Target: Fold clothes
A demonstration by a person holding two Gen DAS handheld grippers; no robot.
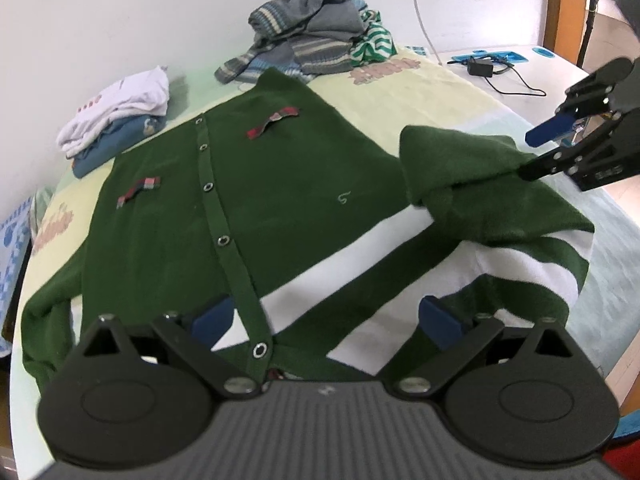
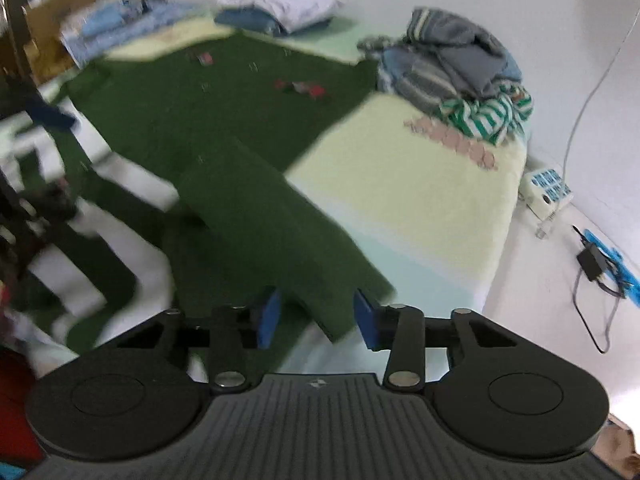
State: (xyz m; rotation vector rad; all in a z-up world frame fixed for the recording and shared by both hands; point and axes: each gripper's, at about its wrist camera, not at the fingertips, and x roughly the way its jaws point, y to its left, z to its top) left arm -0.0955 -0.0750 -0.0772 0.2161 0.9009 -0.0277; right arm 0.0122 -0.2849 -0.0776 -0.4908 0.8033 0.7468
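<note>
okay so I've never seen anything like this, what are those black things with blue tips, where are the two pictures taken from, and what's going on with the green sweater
They are hand-held grippers, one per hand, each carrying a camera that looks along its two blue-padded fingers. One picture comes from the left gripper, which is open above the hem of a green cardigan spread on a bed. The other comes from the right gripper; it appears to have the cardigan's sleeve between its fingers and lifted, though the jaws are apart and the picture is blurred. Also on the bed: a folded stack and an unfolded heap of clothes.

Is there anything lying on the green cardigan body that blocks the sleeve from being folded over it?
Nothing visible does. The cardigan front is flat and bare except for its own bows and snaps. The sleeve, at the right gripper, hangs beside it.
</note>
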